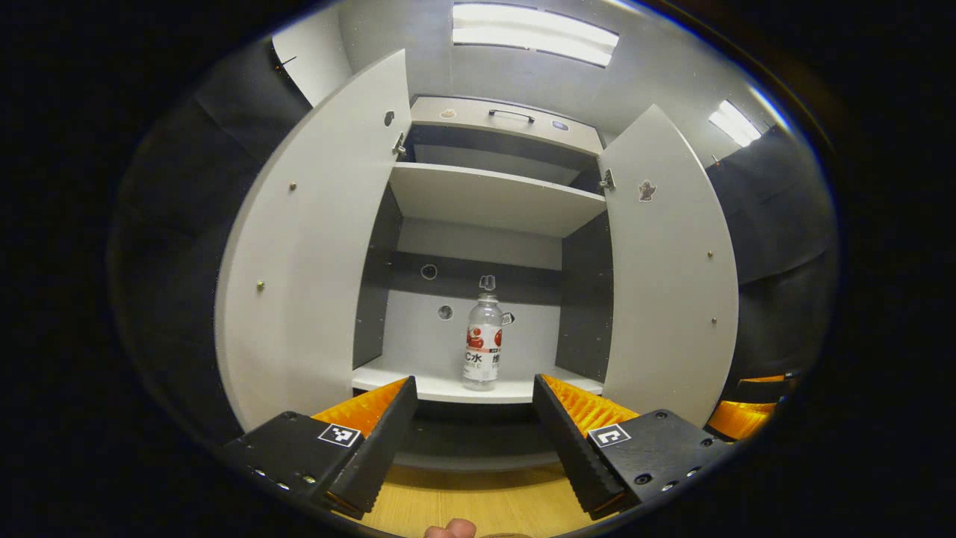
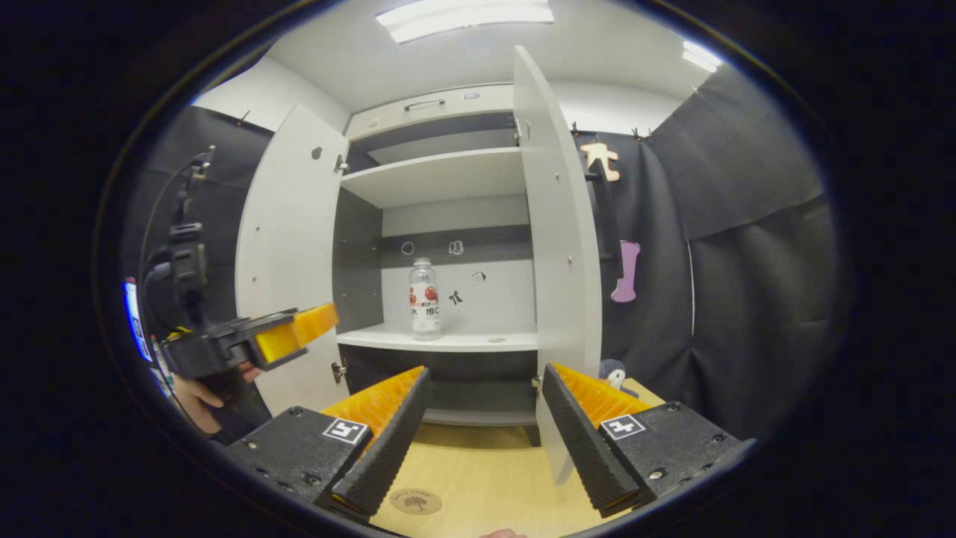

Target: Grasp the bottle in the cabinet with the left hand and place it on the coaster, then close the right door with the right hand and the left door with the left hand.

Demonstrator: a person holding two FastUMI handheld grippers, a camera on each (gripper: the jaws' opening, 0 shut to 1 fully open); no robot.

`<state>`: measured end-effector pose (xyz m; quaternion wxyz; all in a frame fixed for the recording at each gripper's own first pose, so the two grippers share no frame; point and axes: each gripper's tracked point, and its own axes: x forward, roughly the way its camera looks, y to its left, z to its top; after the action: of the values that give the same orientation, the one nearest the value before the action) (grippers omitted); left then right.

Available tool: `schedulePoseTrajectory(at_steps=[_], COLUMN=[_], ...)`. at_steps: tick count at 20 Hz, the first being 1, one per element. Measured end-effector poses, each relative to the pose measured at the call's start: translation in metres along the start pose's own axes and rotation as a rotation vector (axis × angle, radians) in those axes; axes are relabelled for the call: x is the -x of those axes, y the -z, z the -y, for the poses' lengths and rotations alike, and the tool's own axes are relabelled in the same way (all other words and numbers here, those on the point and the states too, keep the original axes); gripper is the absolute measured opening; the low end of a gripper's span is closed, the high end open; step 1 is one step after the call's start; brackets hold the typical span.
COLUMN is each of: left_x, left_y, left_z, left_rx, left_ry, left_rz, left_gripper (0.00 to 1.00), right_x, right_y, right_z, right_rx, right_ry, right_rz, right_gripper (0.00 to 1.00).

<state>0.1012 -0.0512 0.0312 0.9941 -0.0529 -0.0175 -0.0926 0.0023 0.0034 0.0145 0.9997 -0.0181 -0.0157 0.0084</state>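
Observation:
A clear bottle [image 1: 482, 342] with a red and white label stands upright on the lower shelf [image 1: 441, 386] of the open cabinet; the right gripper view has the bottle [image 2: 423, 299] too. My left gripper [image 1: 473, 437] is open in front of the shelf, short of the bottle, nothing between its fingers. Both doors stand open: the left door [image 1: 314, 239] and the right door [image 1: 668, 269]. My right gripper [image 2: 484, 433] is open over the wooden table, near the right door's [image 2: 556, 246] edge. A round coaster [image 2: 416, 501] lies on the table by its left finger. The left gripper [image 2: 295, 335] shows at the left.
An upper shelf [image 1: 493, 196] sits above the bottle. The wooden table top [image 2: 485, 478] runs in front of the cabinet. Black cloth wall [image 2: 747, 284] hangs to the right. A small grey toy [image 2: 615, 371] sits beside the right door's foot. A hand [image 2: 196, 396] holds the left gripper.

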Motion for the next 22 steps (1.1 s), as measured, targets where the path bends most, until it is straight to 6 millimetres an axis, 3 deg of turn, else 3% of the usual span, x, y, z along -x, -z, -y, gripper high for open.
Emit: schedulePoseTrajectory(at_steps=[3, 7, 10, 12, 13, 15, 16, 20, 21, 22], left_x=[-0.054, -0.124, -0.165, -0.186, -0.196, -0.216, -0.225, -0.247, -0.252, -0.257], left_y=[0.006, 0.014, 0.023, 0.030, 0.032, 0.034, 0.035, 0.039, 0.040, 0.041], left_z=[0.010, -0.001, -0.003, -0.004, -0.005, -0.007, -0.006, -0.005, -0.005, -0.007], left_rx=[0.038, 0.018, 0.009, 0.001, -0.008, -0.028, -0.033, -0.042, -0.046, -0.051], left_ry=[0.055, 0.032, 0.023, 0.022, 0.017, 0.007, 0.009, 0.007, -0.003, -0.014], left_rz=[-0.049, -0.088, -0.103, -0.120, -0.124, -0.117, -0.121, -0.125, -0.129, -0.132], left_gripper=[0.95, 0.95, 0.95, 0.95, 0.99, 0.95, 0.95, 0.95, 0.95, 0.95], right_x=[0.005, 0.014, 0.015, 0.015, 0.015, 0.014, 0.014, 0.010, 0.009, 0.009], right_y=[-0.004, 0.000, -0.001, -0.005, -0.007, -0.010, -0.010, -0.010, -0.010, -0.010], right_z=[0.007, 0.017, 0.028, 0.032, 0.034, 0.039, 0.042, 0.048, 0.049, 0.049], right_rx=[0.011, 0.007, 0.012, 0.011, 0.012, 0.012, 0.010, 0.000, -0.003, -0.006], right_ry=[0.021, 0.048, 0.082, 0.101, 0.110, 0.133, 0.144, 0.170, 0.172, 0.173], right_rz=[0.009, -0.020, -0.030, -0.024, -0.020, -0.012, -0.011, -0.010, -0.010, -0.010], right_gripper=[0.98, 0.98, 0.98, 0.98, 0.98, 0.93, 0.98, 0.98, 0.93, 0.98])
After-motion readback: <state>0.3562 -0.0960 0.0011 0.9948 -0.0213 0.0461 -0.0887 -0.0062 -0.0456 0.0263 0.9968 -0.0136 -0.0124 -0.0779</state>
